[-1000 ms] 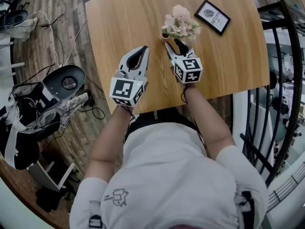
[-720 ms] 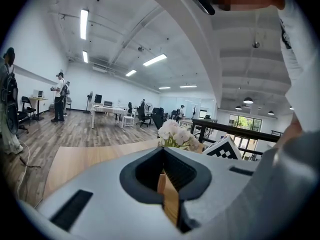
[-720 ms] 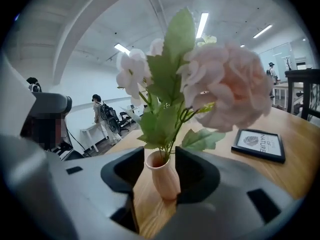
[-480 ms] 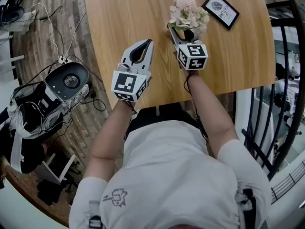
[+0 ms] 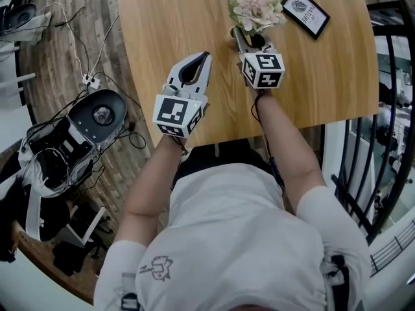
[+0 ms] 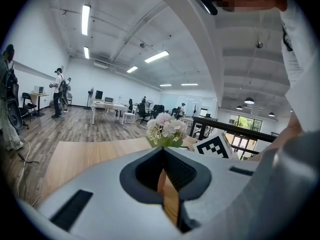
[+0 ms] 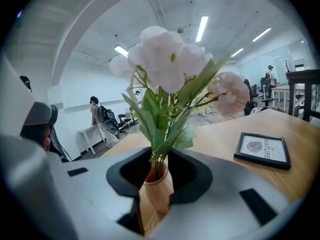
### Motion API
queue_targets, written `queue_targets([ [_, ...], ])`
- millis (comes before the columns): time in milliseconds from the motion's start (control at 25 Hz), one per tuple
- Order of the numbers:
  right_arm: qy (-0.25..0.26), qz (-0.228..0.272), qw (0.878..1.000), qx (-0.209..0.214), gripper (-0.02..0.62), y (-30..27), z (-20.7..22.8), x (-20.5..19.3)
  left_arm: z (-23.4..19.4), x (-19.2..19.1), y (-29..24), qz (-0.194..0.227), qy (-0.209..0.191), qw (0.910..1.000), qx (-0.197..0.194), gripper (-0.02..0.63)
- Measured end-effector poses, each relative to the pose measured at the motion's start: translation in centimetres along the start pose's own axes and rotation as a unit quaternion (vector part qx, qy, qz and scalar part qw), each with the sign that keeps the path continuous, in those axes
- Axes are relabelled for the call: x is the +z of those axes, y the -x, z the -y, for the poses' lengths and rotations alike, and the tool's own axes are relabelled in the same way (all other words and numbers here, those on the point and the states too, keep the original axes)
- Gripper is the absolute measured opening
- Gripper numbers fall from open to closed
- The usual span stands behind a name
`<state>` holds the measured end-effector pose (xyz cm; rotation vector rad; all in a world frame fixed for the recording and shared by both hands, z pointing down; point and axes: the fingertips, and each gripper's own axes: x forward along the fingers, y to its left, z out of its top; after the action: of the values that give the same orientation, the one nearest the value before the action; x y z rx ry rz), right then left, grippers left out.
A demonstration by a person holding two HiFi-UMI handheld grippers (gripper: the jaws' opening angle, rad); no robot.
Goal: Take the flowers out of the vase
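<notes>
We note the right gripper (image 5: 249,43), its jaws just closed, clamping the vase (image 7: 156,191), flowers (image 5: 253,8) standing upright above it; the left gripper (image 5: 200,58), pinched empty, lies near-left of them.

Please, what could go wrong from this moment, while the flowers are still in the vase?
1. The right gripper has just been closing its jaws on the vase, which looks slim below tall flowers; a loose grip may let it tilt.
2. The left gripper is shut and apart from the flowers; unless it opens, it may only push them.
3. The framed picture lies close by and might get knocked.
</notes>
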<state>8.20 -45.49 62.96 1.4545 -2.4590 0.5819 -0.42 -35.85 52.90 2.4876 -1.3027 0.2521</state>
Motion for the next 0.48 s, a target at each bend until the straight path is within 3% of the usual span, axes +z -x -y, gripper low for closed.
queue_targets([
  [480, 0.006, 0.018, 1.0, 0.002, 0.06, 1.2, 0.0, 0.3, 0.1, -0.1, 0.2, -0.001, 0.004, 1.0, 0.001, 0.005],
])
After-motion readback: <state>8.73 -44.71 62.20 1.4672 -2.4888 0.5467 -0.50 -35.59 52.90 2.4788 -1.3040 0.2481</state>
